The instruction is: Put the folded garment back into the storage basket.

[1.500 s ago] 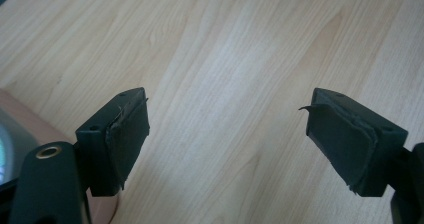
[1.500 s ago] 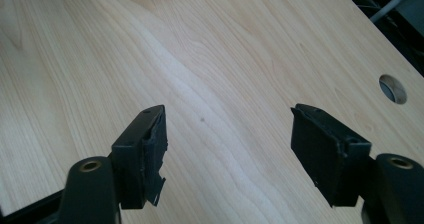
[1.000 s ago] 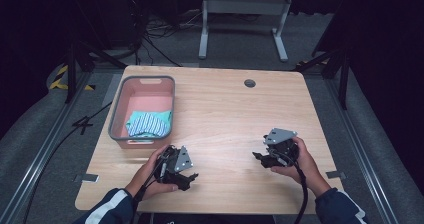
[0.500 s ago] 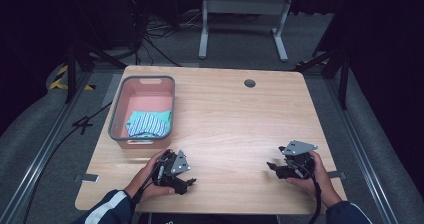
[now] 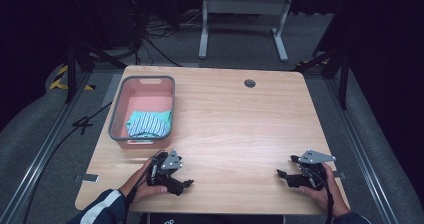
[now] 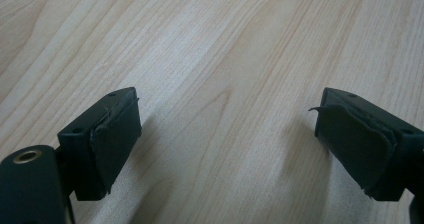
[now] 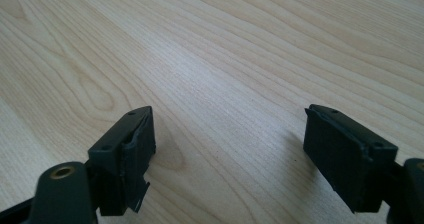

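High view: I rest both tongs low on the surface (image 5: pixel 240 119).
Left tongs (image 6: pixel 225 139): wide, empty.
Right tongs (image 7: pixel 227 154): wide, empty.
Advice: I'd keep them level.

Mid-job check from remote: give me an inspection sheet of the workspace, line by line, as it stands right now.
Surface: wooden table, bare across the middle; round grommet hole near the far edge.
Job's things: pink bin with a grey rim at the table's left, holding a folded striped cloth.
Clutter: nothing seen on the tabletop.
Grippers: left gripper and right gripper both low at the near edge, jaws wide apart, nothing between them.
Cables: a cable trails from the right gripper down past the hand; a black floor cable runs left of the table.
Surroundings: dark room, grey carpet, a white table frame beyond, yellow-black tape at left.
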`<state>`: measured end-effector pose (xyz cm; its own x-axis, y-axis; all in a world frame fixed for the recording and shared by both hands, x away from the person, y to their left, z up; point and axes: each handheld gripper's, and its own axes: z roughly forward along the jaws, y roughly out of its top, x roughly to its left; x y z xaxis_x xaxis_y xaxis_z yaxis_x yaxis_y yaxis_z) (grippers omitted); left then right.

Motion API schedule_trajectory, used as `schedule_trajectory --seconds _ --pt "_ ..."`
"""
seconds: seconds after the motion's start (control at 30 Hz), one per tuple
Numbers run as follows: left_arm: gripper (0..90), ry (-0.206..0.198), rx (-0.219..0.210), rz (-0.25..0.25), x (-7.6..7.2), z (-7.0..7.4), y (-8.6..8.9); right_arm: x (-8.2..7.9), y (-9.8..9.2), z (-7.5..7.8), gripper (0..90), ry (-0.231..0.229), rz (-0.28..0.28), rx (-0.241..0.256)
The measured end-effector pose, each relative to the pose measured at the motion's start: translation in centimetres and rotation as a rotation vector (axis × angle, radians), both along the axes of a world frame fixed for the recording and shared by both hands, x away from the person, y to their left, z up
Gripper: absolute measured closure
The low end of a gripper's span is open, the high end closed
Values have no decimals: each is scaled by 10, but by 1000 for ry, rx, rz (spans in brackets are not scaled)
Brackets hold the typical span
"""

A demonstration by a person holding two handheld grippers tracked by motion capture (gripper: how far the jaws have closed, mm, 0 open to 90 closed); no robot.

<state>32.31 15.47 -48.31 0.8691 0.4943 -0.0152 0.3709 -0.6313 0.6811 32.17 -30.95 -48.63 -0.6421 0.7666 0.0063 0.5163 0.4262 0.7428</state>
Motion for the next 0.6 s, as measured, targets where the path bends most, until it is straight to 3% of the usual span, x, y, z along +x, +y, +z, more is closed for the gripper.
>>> schedule_trajectory --seconds 0.6 --pt "105 2 -1 -4 1 0 -1 0 0 0 207 1 -3 -1"
